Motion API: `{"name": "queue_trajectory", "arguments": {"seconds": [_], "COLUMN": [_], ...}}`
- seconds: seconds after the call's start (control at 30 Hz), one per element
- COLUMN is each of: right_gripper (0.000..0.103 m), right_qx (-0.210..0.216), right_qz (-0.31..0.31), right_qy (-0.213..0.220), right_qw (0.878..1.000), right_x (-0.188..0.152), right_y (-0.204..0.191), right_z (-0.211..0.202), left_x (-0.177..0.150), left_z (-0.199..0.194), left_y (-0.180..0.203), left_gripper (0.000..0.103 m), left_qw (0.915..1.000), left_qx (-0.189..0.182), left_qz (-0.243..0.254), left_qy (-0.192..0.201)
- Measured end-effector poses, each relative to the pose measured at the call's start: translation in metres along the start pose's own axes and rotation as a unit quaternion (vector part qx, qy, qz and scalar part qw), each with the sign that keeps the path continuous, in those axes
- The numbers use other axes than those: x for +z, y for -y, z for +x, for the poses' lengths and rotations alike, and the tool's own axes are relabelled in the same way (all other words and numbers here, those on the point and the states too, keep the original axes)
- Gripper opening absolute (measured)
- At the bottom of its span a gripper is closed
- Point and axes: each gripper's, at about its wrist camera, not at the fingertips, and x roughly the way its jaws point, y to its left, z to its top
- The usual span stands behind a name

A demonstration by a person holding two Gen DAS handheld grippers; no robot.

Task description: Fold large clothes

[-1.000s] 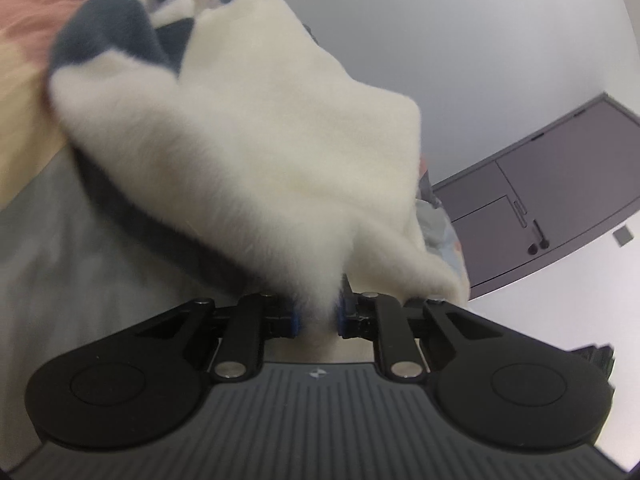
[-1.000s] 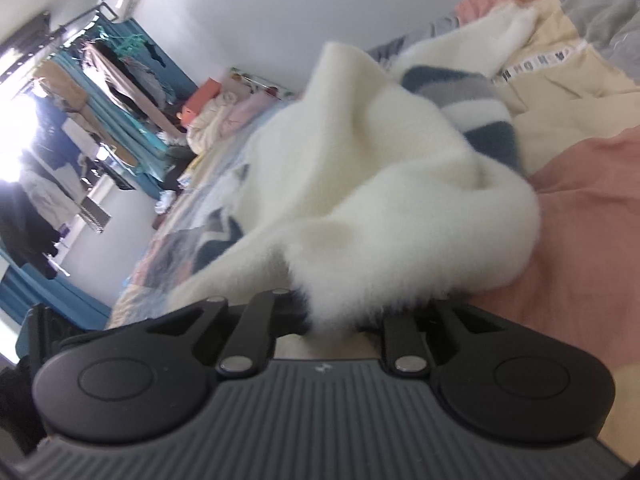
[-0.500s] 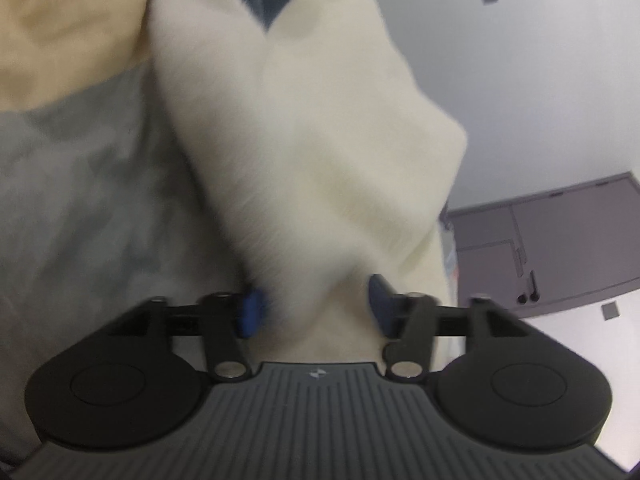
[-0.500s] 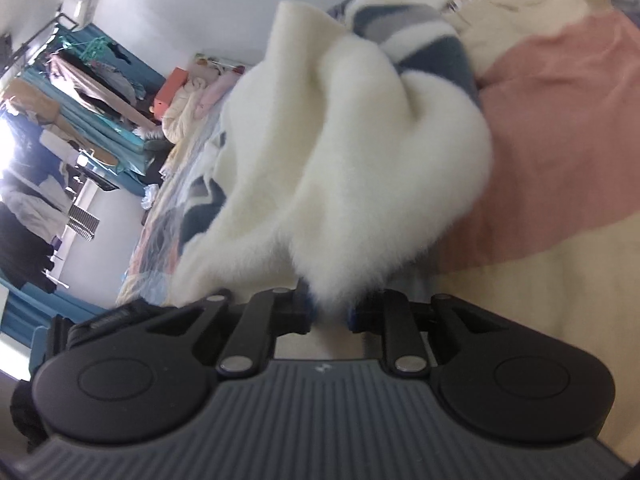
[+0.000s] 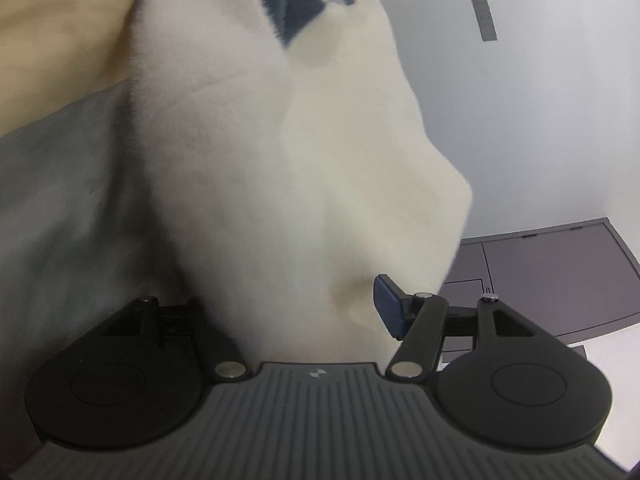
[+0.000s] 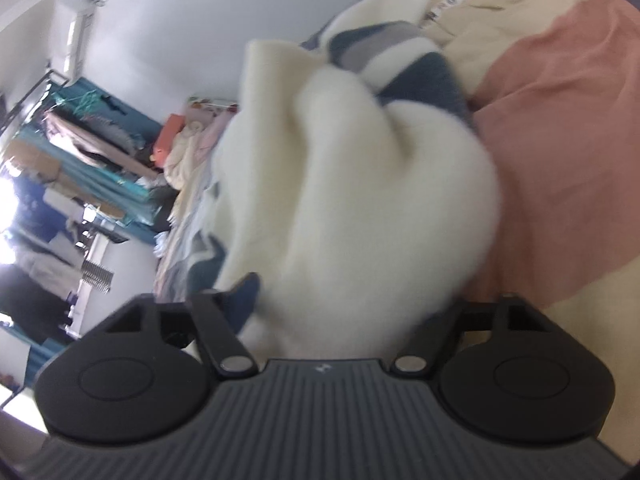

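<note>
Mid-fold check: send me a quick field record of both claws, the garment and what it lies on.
left claw: open, jaws spread, fleece between them
right claw: open, fleece bunched between the jaws
garment: fluffy cream fleece with dark blue and grey stripes, crumpled
surface: bed cover in pink, cream and grey blocks
image quality: motion blur in both views

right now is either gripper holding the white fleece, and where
Neither: the left gripper and right gripper are both open, with the fleece lying loose between the fingers.
</note>
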Motion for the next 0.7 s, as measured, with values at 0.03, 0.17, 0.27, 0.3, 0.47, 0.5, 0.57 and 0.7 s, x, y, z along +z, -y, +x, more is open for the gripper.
{"name": "queue_trajectory", "arguments": {"seconds": [0.03, 0.17, 0.27, 0.3, 0.47, 0.5, 0.57, 0.7], "right_gripper": [0.047, 0.024, 0.015, 0.014, 0.012, 0.011, 0.011, 0.011], "right_qx": [0.002, -0.003, 0.011, 0.012, 0.03, 0.033, 0.039, 0.05], "right_qz": [0.004, -0.015, 0.006, 0.016, 0.025, 0.022, 0.015, -0.027], "right_qy": [-0.003, -0.008, -0.011, -0.012, 0.009, 0.013, 0.021, 0.05], "right_qw": [1.0, 1.0, 1.0, 1.0, 0.999, 0.999, 0.999, 0.997], "right_x": [0.002, 0.003, 0.007, 0.01, 0.016, 0.016, 0.017, 0.019], "right_y": [0.003, 0.005, 0.015, 0.019, 0.021, 0.019, 0.015, -0.002], "right_z": [0.004, 0.011, 0.018, 0.02, 0.015, 0.013, 0.009, -0.003], "left_x": [0.0, 0.004, 0.005, 0.005, 0.0, 0.001, 0.003, 0.001], "left_z": [0.003, 0.007, 0.013, 0.013, 0.008, 0.005, -0.001, -0.014], "left_y": [-0.004, -0.004, 0.001, 0.004, 0.024, 0.026, 0.03, 0.043], "left_gripper": [0.066, 0.06, 0.047, 0.039, 0.021, 0.019, 0.015, 0.011], "left_qw": [1.0, 0.9999, 0.9995, 0.9992, 0.9941, 0.9935, 0.9925, 0.9894], "left_qx": [-0.001, -0.006, -0.013, -0.018, -0.062, -0.067, -0.078, -0.082], "left_qz": [0.0, 0.01, 0.026, 0.032, 0.088, 0.091, 0.094, 0.119], "left_qy": [-0.003, -0.009, -0.012, -0.017, -0.015, -0.012, -0.002, 0.016]}}
